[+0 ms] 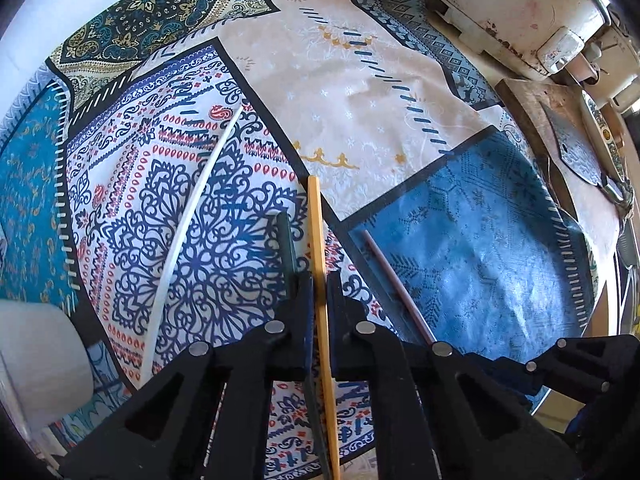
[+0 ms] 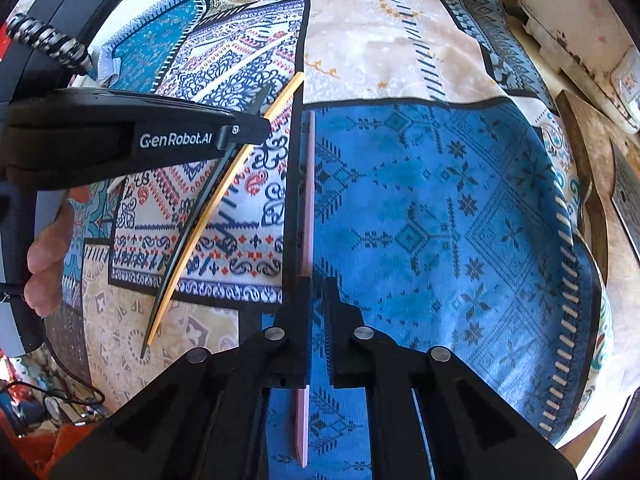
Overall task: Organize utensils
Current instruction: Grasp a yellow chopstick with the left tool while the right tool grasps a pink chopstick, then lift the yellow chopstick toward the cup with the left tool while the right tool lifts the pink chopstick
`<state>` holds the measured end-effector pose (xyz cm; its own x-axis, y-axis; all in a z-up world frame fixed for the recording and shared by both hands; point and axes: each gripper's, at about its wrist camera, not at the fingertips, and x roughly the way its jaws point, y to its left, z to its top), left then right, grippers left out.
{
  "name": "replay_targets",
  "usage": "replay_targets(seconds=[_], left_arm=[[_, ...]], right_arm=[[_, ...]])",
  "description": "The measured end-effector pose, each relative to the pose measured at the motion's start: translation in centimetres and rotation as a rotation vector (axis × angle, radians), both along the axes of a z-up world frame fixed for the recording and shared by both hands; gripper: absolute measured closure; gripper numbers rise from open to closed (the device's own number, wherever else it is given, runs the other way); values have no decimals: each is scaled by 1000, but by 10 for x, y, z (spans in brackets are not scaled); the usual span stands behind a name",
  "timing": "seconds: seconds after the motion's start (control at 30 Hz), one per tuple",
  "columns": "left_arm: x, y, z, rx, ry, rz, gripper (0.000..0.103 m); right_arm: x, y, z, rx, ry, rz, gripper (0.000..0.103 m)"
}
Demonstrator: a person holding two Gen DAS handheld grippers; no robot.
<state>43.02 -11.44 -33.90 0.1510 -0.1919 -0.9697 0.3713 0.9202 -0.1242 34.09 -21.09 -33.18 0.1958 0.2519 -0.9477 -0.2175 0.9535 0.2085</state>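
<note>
Both grippers were clamped down: left gripper (image 1: 320, 280) pinched a yellow chopstick (image 1: 318, 240), right gripper (image 2: 318, 284) gripped a pink chopstick (image 2: 308, 200). Farther left, a white chopstick (image 1: 192, 216) lay on the patterned tablecloth (image 1: 360, 80), with maybe a cutting board (image 1: 532, 108) far right.

Cloth (image 1: 360, 80): woven fabric, printed patchwork, matt, lightly creased. Yellow stick (image 1: 318, 232): smooth, looks like wood or bamboo. Pink stick (image 2: 308, 200): smooth, matt, plastic-like. White stick (image 1: 188, 216): smooth, slightly glossy. Board (image 1: 532, 108): worn, rough wood. Appliance (image 1: 512, 8): scuffed, stained white plastic.
</note>
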Motion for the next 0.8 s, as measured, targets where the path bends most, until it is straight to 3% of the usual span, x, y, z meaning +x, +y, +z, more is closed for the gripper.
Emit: replay_targets(seconds=[0.2, 0.47, 0.8], left_arm=[[10, 20, 18, -38, -32, 48, 99], [-7, 60, 30, -53, -42, 96, 99], [-25, 83, 16, -66, 25, 126, 99]], right_arm=[[27, 11, 0, 25, -3, -21, 100], [61, 35, -2, 34, -29, -4, 100], [103, 47, 1, 50, -43, -12, 100]])
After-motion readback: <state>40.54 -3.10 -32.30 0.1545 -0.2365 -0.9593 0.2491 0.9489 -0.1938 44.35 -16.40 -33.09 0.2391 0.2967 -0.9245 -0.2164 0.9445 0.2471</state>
